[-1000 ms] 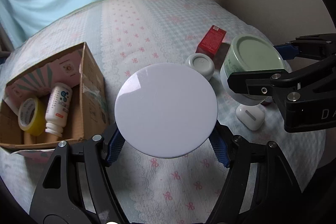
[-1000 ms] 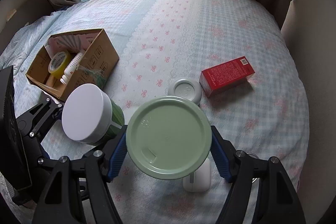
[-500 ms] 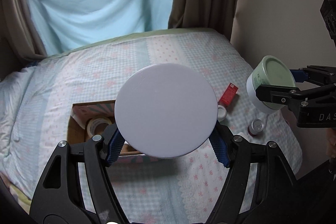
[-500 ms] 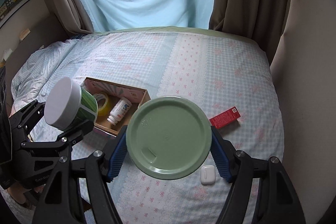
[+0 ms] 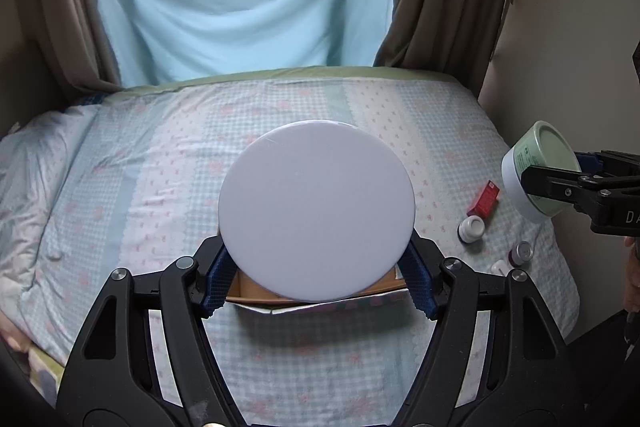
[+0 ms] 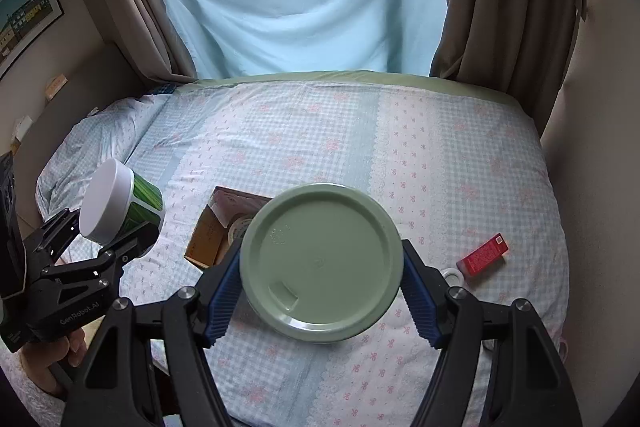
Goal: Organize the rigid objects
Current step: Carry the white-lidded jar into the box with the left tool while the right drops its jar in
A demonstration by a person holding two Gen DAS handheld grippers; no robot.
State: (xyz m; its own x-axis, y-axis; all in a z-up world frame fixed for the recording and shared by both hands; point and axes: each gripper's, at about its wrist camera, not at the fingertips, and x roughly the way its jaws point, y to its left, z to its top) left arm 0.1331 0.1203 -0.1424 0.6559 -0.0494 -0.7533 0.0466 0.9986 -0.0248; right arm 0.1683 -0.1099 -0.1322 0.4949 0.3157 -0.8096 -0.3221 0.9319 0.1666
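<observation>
My left gripper (image 5: 316, 279) is shut on a green jar with a white lid (image 5: 316, 213), held high above the bed; it also shows in the right wrist view (image 6: 120, 205). My right gripper (image 6: 320, 301) is shut on a white jar with a pale green lid (image 6: 322, 259), also held high; it shows at the right of the left wrist view (image 5: 536, 171). A cardboard box (image 6: 212, 233) with a tape roll inside lies on the bed below, mostly hidden behind both jars.
On the bed's right side lie a red carton (image 6: 484, 255), a small white round jar (image 5: 472, 229), a small dark-capped jar (image 5: 522, 253) and a white earbud case (image 5: 498, 267). Curtains and a blue sheet hang behind the bed. A wall runs along the right.
Both grippers have risen far above the bed with their jars still held. The box and small items now look small and far below.
</observation>
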